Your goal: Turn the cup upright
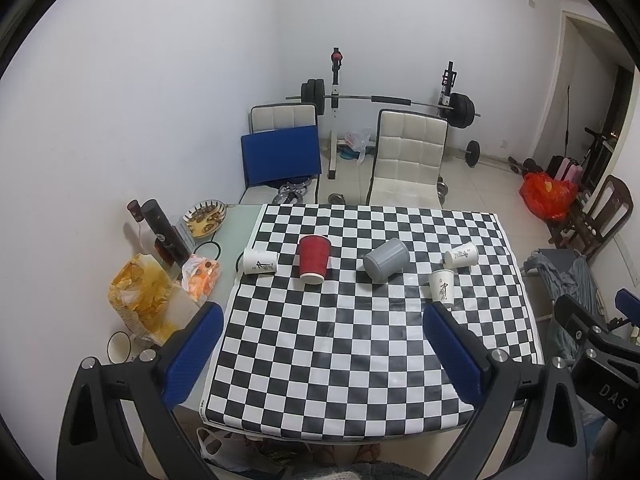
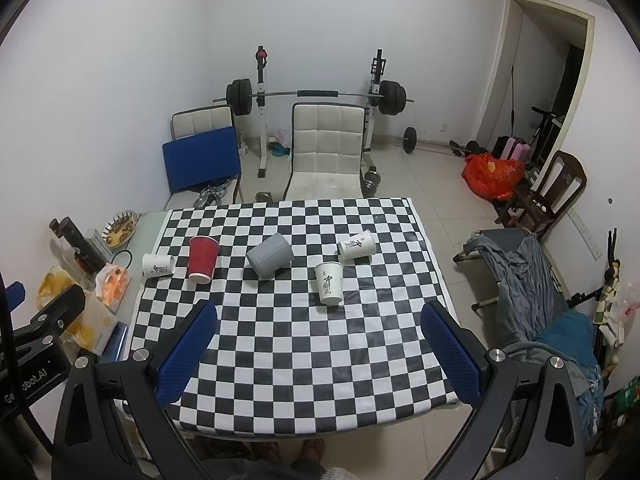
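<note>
— Any writing you can read?

— "DAS" on my right gripper (image 1: 592, 344), seen from the left view. Black brush characters mark the three white cups; I can't read them.

— The cups?

— On the checkered counter (image 2: 296, 344): red cup (image 2: 203, 259) upside down, grey cup (image 2: 269, 255) on its side, one white cup (image 2: 329, 282) upright. Both my jaws are released, grasping nothing, left gripper (image 1: 324, 344) included.

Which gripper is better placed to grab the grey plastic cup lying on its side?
Probably either. The grey plastic cup sits between the open left gripper and open right gripper, marginally left of centre in the right view.
</note>
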The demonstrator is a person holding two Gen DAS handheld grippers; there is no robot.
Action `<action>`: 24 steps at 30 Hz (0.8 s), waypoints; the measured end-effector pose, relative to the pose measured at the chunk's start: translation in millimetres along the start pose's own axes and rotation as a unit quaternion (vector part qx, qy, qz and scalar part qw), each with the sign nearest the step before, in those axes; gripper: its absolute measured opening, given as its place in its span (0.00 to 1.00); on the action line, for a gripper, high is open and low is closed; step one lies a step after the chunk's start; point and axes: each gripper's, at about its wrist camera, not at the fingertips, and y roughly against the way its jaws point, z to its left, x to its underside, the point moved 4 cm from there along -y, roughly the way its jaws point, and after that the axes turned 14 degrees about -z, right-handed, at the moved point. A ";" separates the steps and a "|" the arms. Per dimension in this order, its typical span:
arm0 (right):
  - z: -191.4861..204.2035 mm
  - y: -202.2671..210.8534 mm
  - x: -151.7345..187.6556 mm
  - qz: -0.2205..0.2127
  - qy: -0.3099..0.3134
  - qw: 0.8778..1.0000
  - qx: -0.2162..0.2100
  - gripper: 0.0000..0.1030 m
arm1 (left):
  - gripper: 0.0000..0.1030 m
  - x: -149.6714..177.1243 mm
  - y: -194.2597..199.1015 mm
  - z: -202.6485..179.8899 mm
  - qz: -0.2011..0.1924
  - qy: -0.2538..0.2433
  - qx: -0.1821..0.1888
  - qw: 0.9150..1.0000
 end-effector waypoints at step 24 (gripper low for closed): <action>1.0 -0.3 2.5 0.003 0.002 1.000 0.002 1.00 | 0.99 5.8 -5.1 4.1 0.002 0.000 0.004 1.000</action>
